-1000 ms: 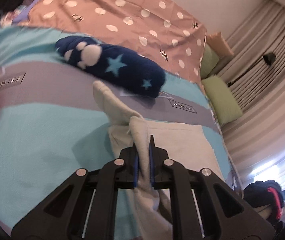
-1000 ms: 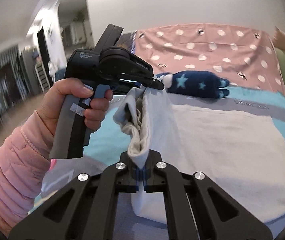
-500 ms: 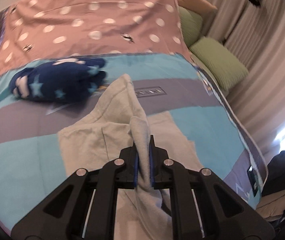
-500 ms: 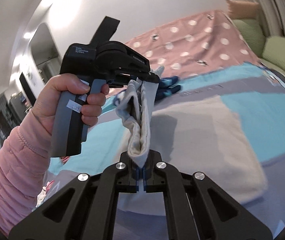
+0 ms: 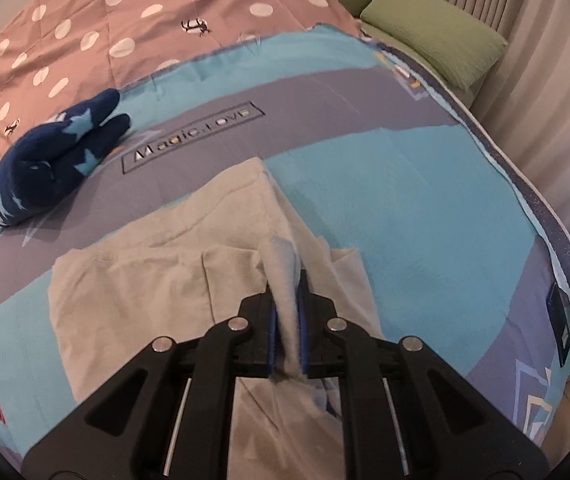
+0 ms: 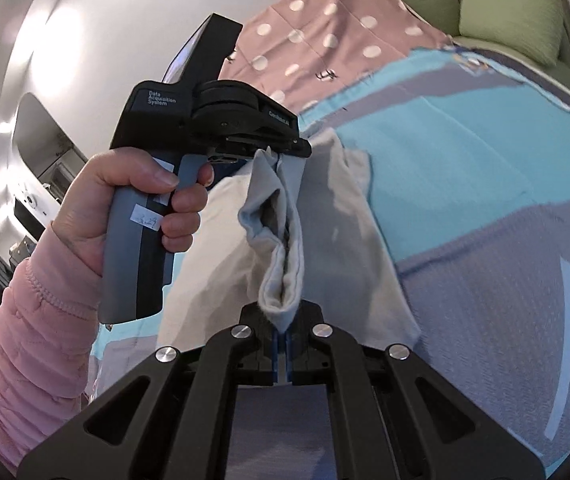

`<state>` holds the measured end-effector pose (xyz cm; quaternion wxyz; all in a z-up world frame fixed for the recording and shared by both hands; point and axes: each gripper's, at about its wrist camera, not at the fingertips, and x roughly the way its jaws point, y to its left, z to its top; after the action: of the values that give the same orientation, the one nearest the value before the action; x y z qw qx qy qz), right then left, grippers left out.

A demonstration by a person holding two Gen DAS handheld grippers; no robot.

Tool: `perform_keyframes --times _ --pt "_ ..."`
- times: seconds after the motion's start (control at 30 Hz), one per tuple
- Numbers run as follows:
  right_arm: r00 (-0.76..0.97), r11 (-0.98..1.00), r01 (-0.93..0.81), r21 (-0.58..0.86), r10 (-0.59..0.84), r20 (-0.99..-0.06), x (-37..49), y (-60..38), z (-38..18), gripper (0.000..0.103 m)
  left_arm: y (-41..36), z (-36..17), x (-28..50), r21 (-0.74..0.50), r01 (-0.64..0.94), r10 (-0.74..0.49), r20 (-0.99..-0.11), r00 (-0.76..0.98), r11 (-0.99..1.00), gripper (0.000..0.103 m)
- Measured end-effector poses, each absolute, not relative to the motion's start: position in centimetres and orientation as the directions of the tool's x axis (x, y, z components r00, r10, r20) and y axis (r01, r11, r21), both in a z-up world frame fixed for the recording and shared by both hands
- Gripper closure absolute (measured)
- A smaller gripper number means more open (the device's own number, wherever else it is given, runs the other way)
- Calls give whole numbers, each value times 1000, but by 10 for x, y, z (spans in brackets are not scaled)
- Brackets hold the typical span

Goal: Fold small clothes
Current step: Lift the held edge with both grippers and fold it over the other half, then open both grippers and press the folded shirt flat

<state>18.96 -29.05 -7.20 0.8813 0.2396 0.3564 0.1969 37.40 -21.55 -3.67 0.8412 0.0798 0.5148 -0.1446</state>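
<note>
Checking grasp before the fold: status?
Left gripper and right gripper both shut on beige garment. Edge lifted, rest on bedspread. Navy star socks lie clear.

- Left gripper [image 5: 285, 312]: fingers clamped together, gripped by a hand [image 6: 133, 204] in a pink sleeve [image 6: 33, 340].
- Right gripper [image 6: 283, 344]: fingers closed tight, pointing forward and down.

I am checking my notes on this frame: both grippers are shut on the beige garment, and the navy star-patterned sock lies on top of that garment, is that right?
Not quite. In the left wrist view the navy star-patterned sock lies on the bedspread, apart from the beige garment. The left gripper and right gripper are indeed shut on it.
</note>
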Motion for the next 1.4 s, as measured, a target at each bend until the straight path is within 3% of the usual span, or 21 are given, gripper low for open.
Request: perform_keyframes --times 0.2,0.27,0.3,0.33,0.4,0.67,0.87,0.93,1.1,1.2,1.27,1.33,1.4 --pt "681 792 -176 584 527 -509 182 -295 -71 101 -223 -38 377 1 328 -152 -885 440 945 95" --pt "687 796 -169 581 517 -510 187 -298 -69 101 -229 -37 375 0 341 -167 -871 462 940 90" --pt "681 800 -157 579 512 -523 187 -300 -72 100 -231 -33 372 -10 350 -194 -847 495 937 75" --pt "666 804 -138 579 508 -547 188 -300 -75 99 -232 -29 368 -9 359 -206 -831 516 933 49" --pt "627 807 -93 583 502 -595 192 -306 -88 94 -232 -20 355 42 376 -200 -790 580 926 37" --pt "680 816 -122 565 483 -551 159 -344 -83 90 -164 -6 251 144 410 -187 -722 666 901 29" --pt "587 841 -252 478 526 -615 162 -346 -87 90 -93 -33 167 146 326 -109 -752 650 934 28" --pt "518 818 -357 451 575 -633 164 -337 -90 87 -82 -38 142 143 321 -108 -754 648 936 28" --pt "460 802 -504 320 563 -687 169 -322 -93 65 -74 -58 111 174 307 -65 -771 634 936 28" --pt "488 806 -543 237 532 -692 177 -319 -86 62 -70 -69 121 191 256 -16 -773 635 948 28" --pt "443 750 -615 244 585 -680 183 -314 -82 62 -68 -73 128 190 232 -2 -771 637 954 31" --pt "366 668 -674 316 673 -642 185 -312 -74 62 -66 -73 135 163 216 -8 -782 624 963 41" --pt "333 615 -708 347 724 -604 181 -314 -63 62 -63 -68 138 123 191 -23 -783 622 974 43"
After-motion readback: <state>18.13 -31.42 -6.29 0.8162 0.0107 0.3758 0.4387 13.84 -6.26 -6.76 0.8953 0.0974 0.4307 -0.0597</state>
